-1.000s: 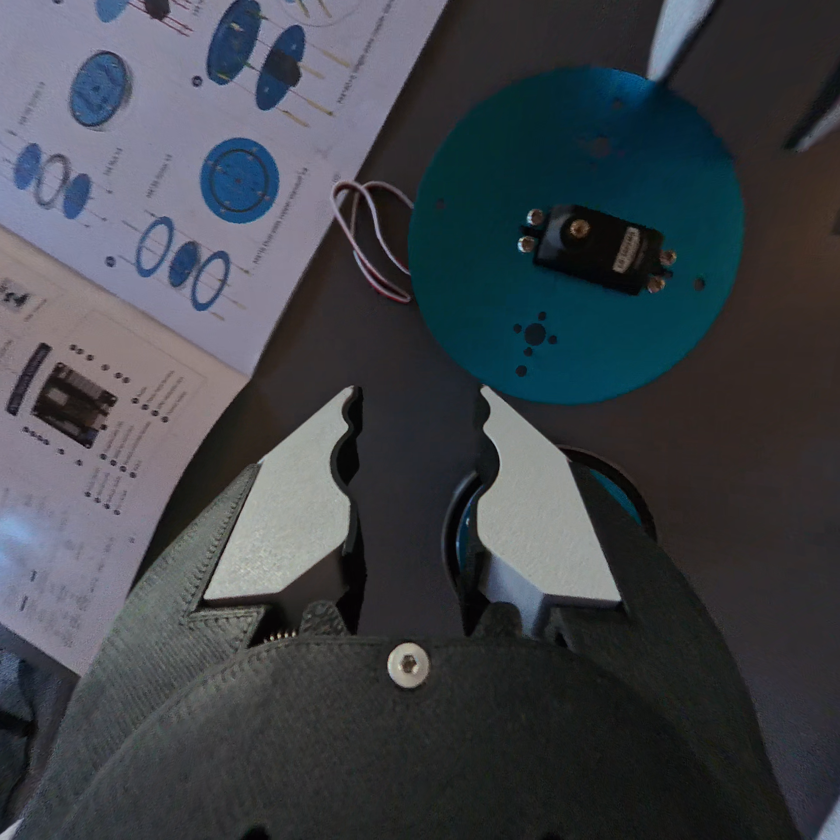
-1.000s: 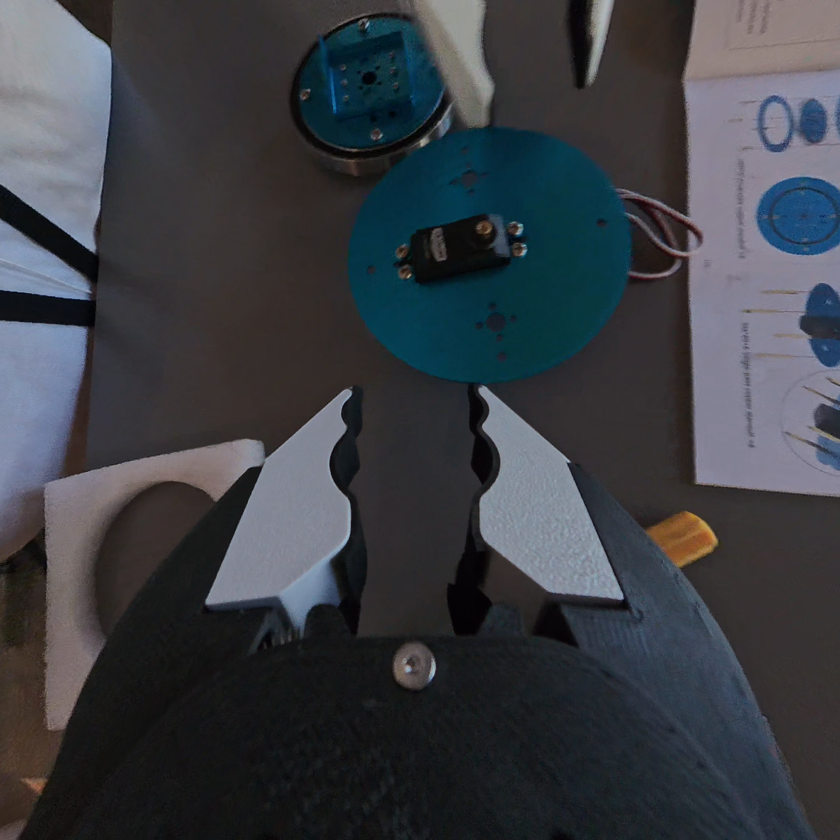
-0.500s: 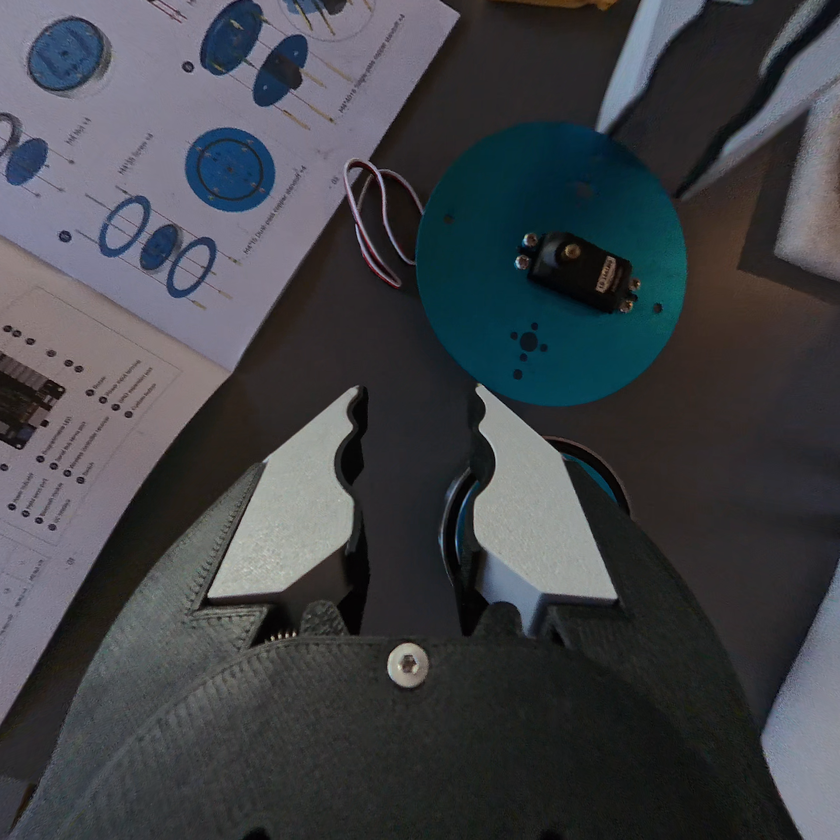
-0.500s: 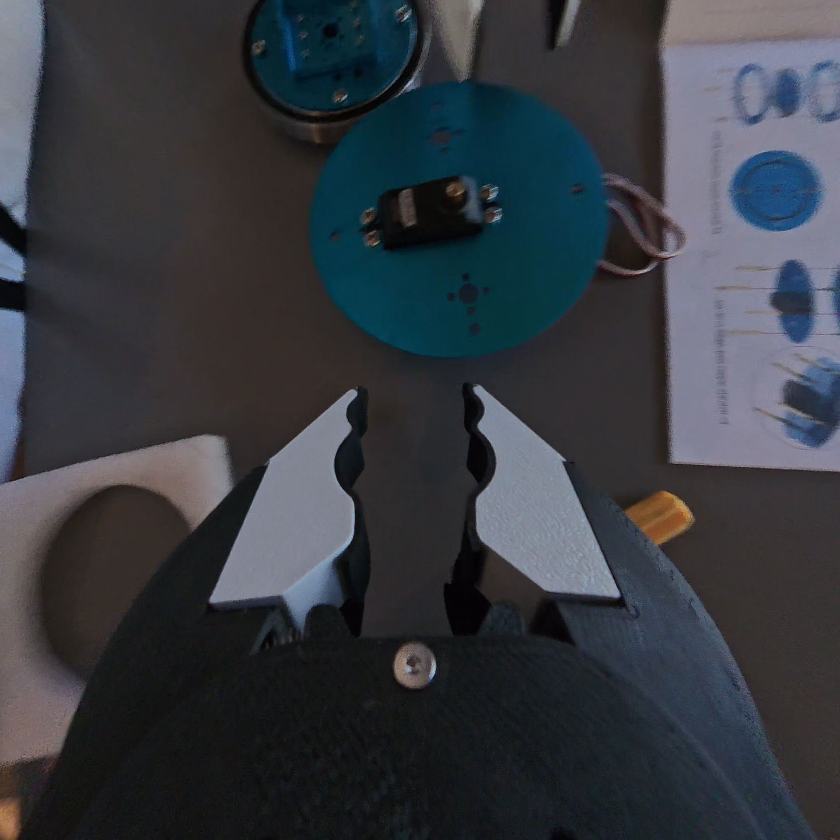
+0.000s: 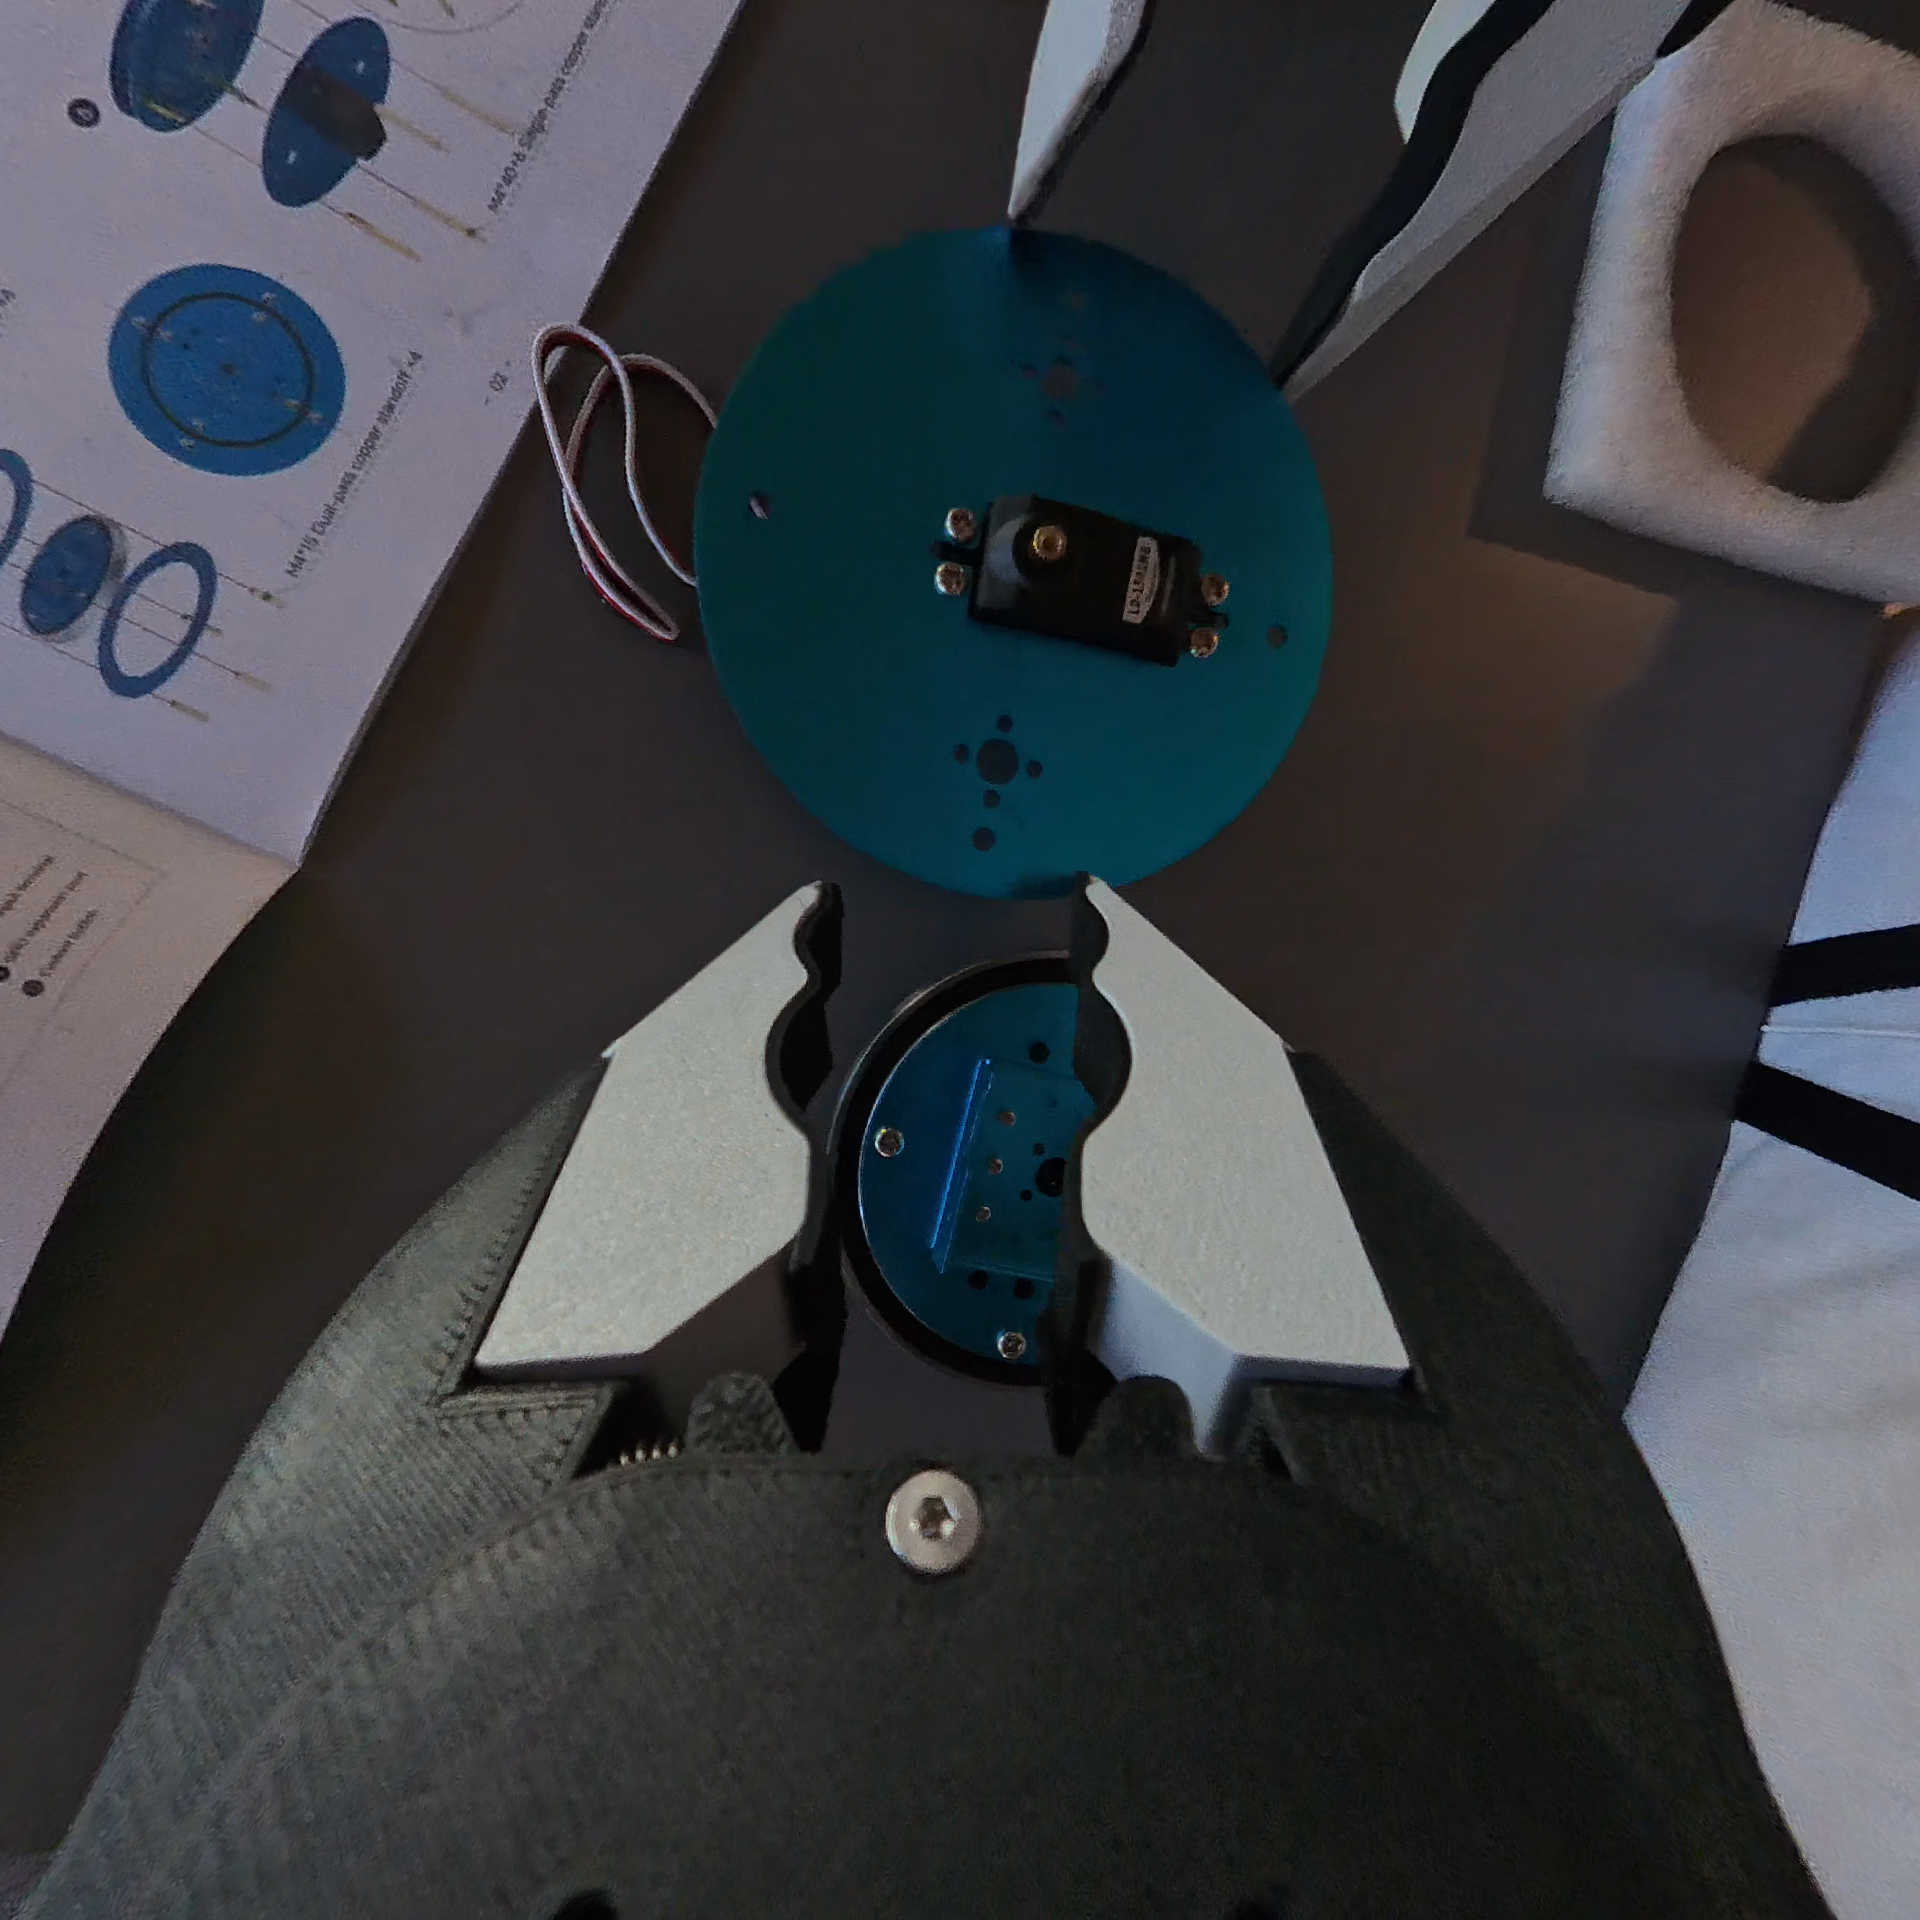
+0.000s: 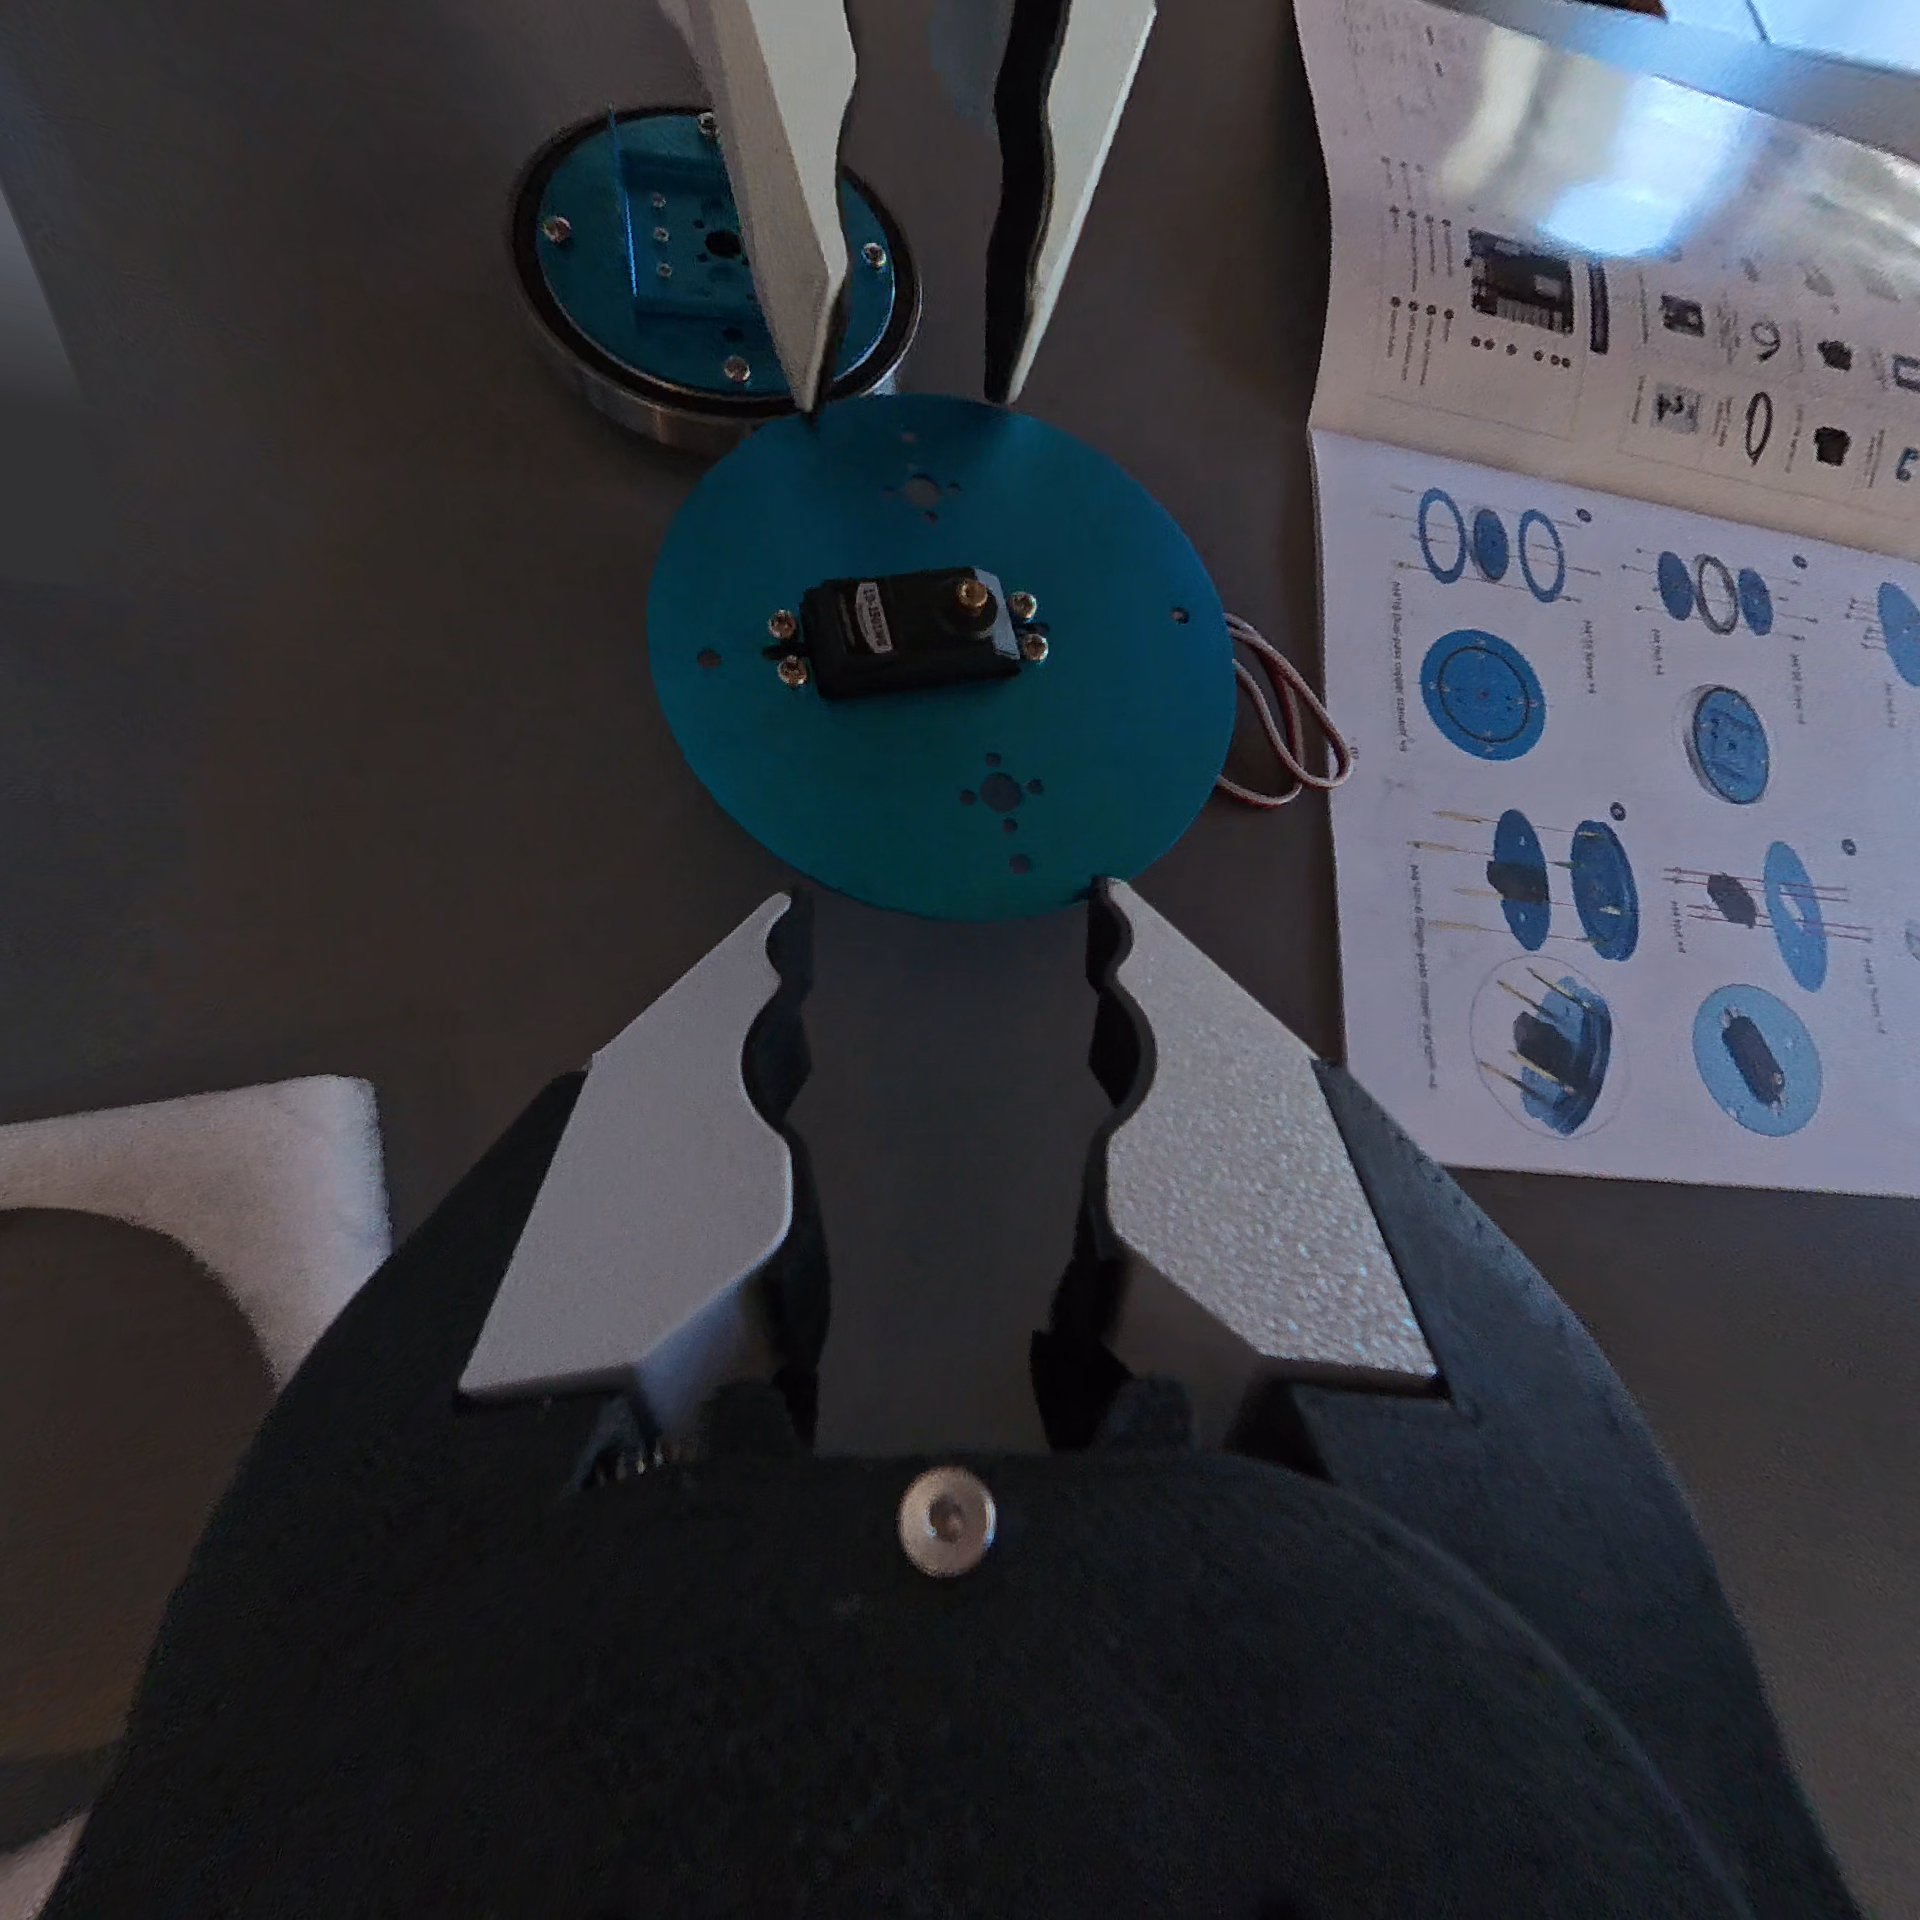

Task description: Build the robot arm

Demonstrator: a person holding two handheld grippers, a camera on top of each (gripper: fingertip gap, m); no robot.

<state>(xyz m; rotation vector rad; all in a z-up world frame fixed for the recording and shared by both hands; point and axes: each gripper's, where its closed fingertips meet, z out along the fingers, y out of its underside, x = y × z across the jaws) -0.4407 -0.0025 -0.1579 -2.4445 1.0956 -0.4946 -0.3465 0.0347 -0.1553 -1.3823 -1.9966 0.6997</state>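
A teal round plate point(image 5: 894, 623) with a black servo point(image 5: 1081, 577) screwed to its middle lies on the dark table; it also shows in the right wrist view point(image 6: 935, 727). Its red and white wires point(image 5: 603, 468) loop out at one side. My left gripper point(image 5: 956, 894) is open, tips at the plate's near edge, above a round blue bearing base point(image 5: 977, 1174) that shows between its fingers. My right gripper point(image 6: 945, 894) is open and empty, tips at the plate's opposite edge. Each gripper shows across the plate in the other's view: the right point(image 5: 1143, 208), the left point(image 6: 904, 384).
An open instruction booklet point(image 5: 260, 312) with blue diagrams lies beside the plate, also in the right wrist view point(image 6: 1621, 727). A white foam block with a round cutout point(image 5: 1621, 312) sits on the other side point(image 6: 187, 1132). A white cloth with black stripes point(image 5: 1829, 1247) lies at the table's edge. Spacing between my two grippers at the tips: around 11 centimeters.
Both grippers have moved in toward the teal plate from opposite sides, so their tips now reach its edges. The left gripper now has the blue bearing base between its fingers. Both stay open.
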